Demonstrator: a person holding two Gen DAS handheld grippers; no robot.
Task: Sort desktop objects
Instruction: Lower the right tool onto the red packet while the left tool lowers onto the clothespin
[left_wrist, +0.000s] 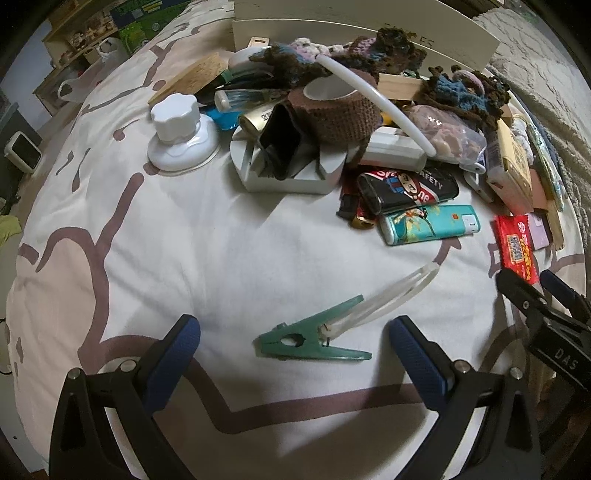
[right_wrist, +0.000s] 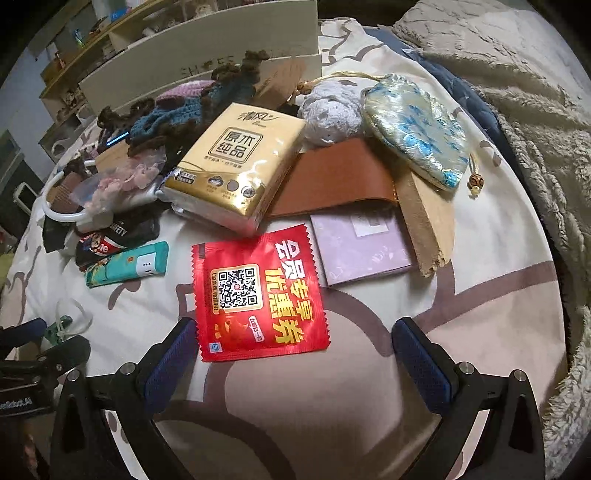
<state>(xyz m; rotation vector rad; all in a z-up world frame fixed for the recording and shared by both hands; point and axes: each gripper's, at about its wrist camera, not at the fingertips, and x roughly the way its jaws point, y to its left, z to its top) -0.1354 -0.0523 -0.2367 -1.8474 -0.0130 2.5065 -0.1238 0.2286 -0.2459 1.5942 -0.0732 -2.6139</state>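
A green clothes peg (left_wrist: 314, 341) with a clear loop (left_wrist: 399, 291) lies on the white bedspread between the fingers of my open left gripper (left_wrist: 293, 341). Behind it is a pile of objects: a teal lighter (left_wrist: 430, 223), a black lighter (left_wrist: 410, 190), a white suction knob (left_wrist: 181, 134) and a brown crocheted cup (left_wrist: 341, 110). My right gripper (right_wrist: 293, 341) is open, with nothing held. A red sachet (right_wrist: 258, 295) lies flat between its fingertips, nearer the left one. Beyond lie a gold tissue pack (right_wrist: 236, 166), a lilac card (right_wrist: 364, 249) and a brocade pouch (right_wrist: 417, 134).
A white shoebox (left_wrist: 369, 37) stands behind the pile. A brown leather piece (right_wrist: 340, 181) and a cardboard strip (right_wrist: 428, 221) lie under the pouch. A fluffy blanket (right_wrist: 517, 110) rises at the right. The right gripper's fingers (left_wrist: 524, 299) show at the left view's right edge.
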